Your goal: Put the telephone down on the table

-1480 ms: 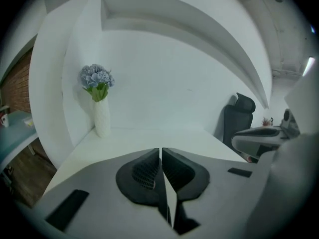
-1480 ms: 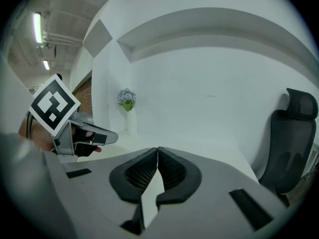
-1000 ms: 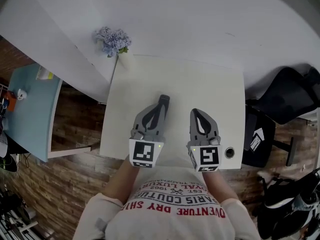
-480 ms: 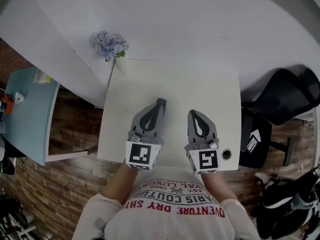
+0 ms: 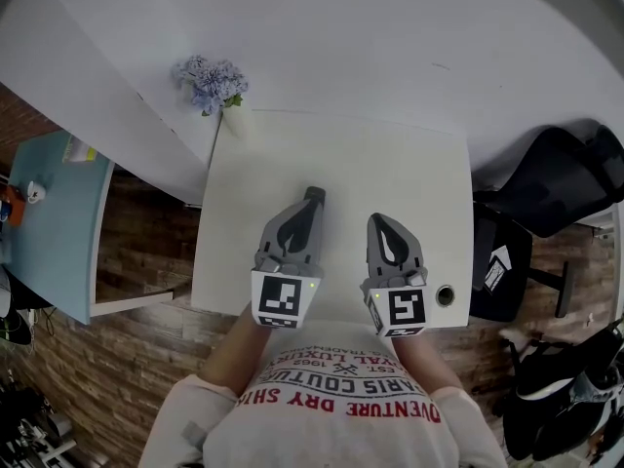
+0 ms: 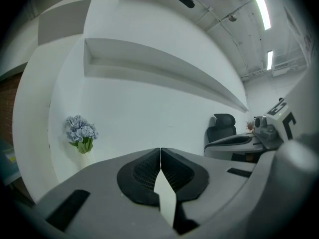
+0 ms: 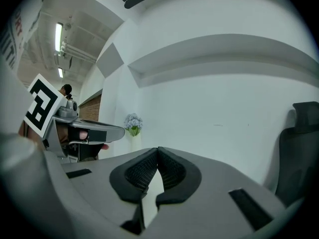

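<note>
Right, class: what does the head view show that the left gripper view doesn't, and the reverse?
Only the head view: the person's printed shirt and the marker cube at the left hand. Only the left gripper view: ceiling strip lights, a long wall ledge, and, close up, the left gripper with jaws together and nothing between them. Both: the blue flowers, black chair and right gripper. Neither shows a telephone.

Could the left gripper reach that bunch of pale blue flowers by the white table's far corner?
Probably yes: only bare white table lies between the left gripper and the pale blue flowers. Its jaws are shut, so they must open first.
</note>
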{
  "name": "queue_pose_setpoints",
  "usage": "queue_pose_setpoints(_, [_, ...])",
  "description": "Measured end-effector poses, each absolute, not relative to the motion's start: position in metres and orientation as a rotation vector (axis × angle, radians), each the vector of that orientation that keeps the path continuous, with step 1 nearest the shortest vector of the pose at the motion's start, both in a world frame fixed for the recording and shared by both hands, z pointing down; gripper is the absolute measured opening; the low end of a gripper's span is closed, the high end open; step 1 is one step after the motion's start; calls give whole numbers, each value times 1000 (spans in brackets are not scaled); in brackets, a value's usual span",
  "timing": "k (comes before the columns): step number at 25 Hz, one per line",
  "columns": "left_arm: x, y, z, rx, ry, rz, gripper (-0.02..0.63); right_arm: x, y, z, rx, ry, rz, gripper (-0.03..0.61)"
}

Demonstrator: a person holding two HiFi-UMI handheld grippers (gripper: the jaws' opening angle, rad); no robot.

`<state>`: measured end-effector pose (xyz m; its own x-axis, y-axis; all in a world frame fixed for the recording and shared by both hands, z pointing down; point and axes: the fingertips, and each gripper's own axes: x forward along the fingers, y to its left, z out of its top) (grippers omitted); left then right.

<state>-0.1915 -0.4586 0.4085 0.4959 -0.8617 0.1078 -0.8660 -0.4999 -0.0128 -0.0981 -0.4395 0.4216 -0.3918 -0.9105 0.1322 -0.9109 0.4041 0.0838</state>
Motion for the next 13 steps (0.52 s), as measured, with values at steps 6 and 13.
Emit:
queue_pose_setpoints(6, [-192, -462, 424, 2626, -1523, 202, 26, -96, -440, 429, 1636, -2466, 26, 25])
queue_pose_setpoints(13, [-202, -469, 437, 2562, -1508, 228, 26, -98, -443, 436, 1653, -2435, 57, 25])
